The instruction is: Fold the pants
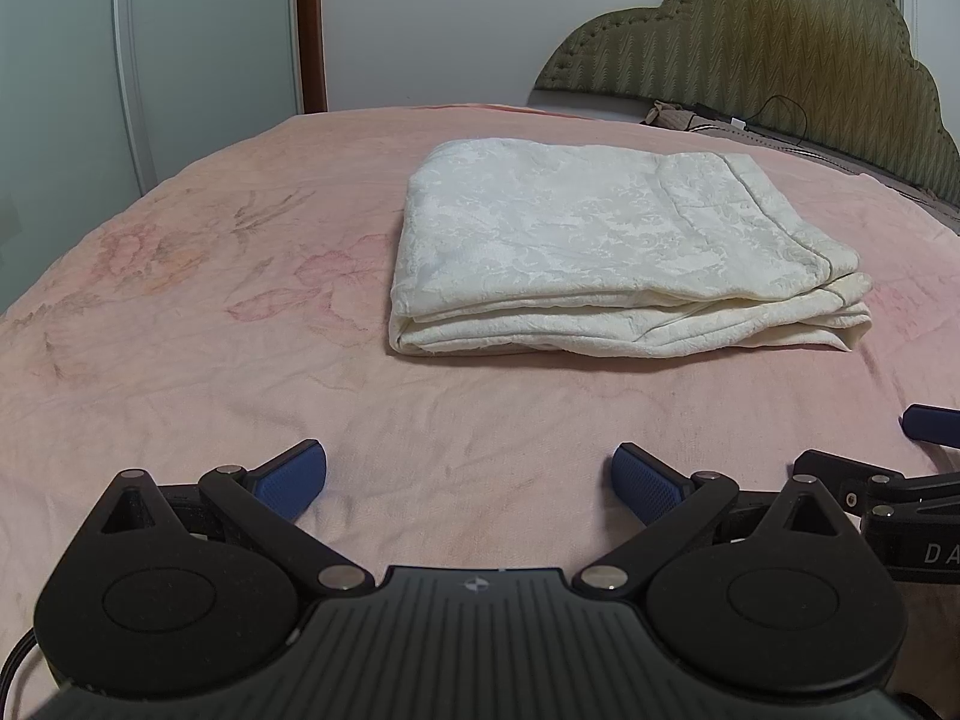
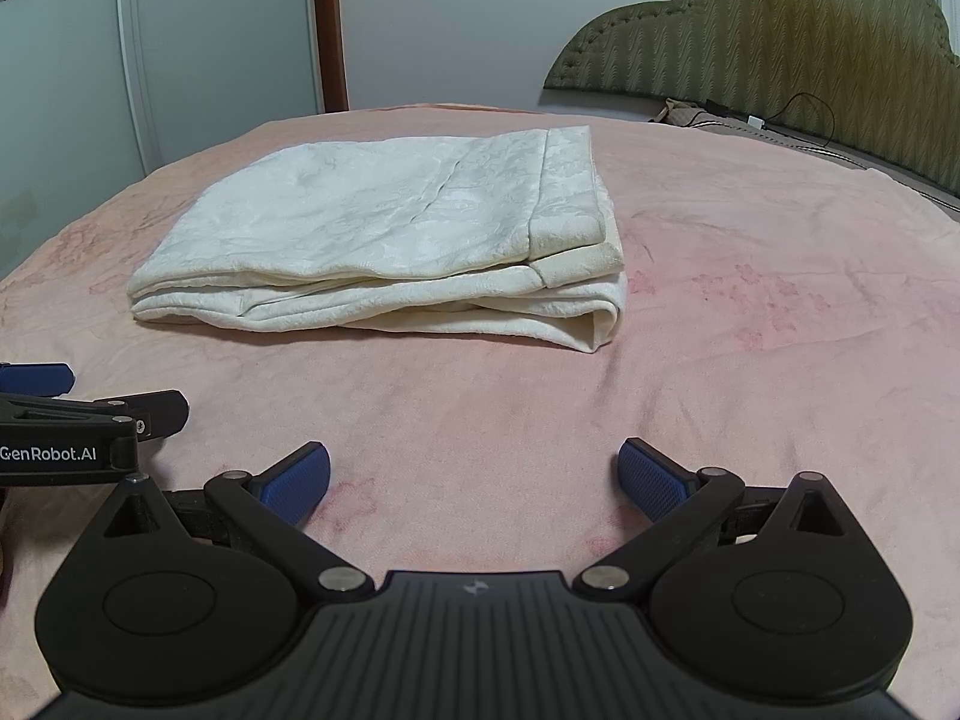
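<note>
The cream-white patterned pants [image 1: 606, 252] lie folded into a thick flat rectangle on the pink bed cover [image 1: 210, 360]. They also show in the right wrist view [image 2: 384, 240], with the waistband end at the right. My left gripper [image 1: 469, 480] is open and empty, low over the cover, well in front of the pants. My right gripper [image 2: 474, 477] is open and empty, beside the left one and just as far from the pants. Each gripper shows at the edge of the other's view: the right gripper [image 1: 900, 480], the left gripper [image 2: 78, 420].
An olive padded headboard [image 1: 780, 60] stands at the back right, with a dark cable [image 1: 774, 114] and a small brown bundle [image 1: 666, 114] at its base. A pale wardrobe door [image 1: 150, 60] and a brown door frame [image 1: 309, 24] stand beyond the bed's far edge.
</note>
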Tool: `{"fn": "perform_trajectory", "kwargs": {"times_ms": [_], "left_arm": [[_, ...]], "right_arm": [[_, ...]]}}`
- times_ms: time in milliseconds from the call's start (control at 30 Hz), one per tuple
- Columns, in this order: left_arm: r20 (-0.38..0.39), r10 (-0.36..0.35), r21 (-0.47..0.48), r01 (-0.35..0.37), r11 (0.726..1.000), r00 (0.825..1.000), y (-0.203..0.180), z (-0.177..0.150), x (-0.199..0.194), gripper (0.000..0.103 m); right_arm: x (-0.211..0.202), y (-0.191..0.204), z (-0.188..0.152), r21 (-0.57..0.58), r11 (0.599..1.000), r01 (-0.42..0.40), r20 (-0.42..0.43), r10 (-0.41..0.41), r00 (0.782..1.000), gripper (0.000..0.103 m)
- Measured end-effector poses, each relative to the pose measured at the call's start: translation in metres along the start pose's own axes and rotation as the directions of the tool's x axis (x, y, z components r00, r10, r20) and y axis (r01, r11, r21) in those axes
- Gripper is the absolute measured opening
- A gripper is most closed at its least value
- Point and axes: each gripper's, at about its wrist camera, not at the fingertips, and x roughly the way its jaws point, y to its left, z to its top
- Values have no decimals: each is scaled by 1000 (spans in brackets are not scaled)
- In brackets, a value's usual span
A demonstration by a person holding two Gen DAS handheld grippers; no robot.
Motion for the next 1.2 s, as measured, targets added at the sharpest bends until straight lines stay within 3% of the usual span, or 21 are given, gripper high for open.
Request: {"fn": "perform_trajectory", "kwargs": {"times_ms": [1200], "left_arm": [[0,1,3,-1,1000,1000,-2,-2,-2,103]], "right_arm": [[0,-1,0,-1,1000,-1,0,1,1000,103]]}}
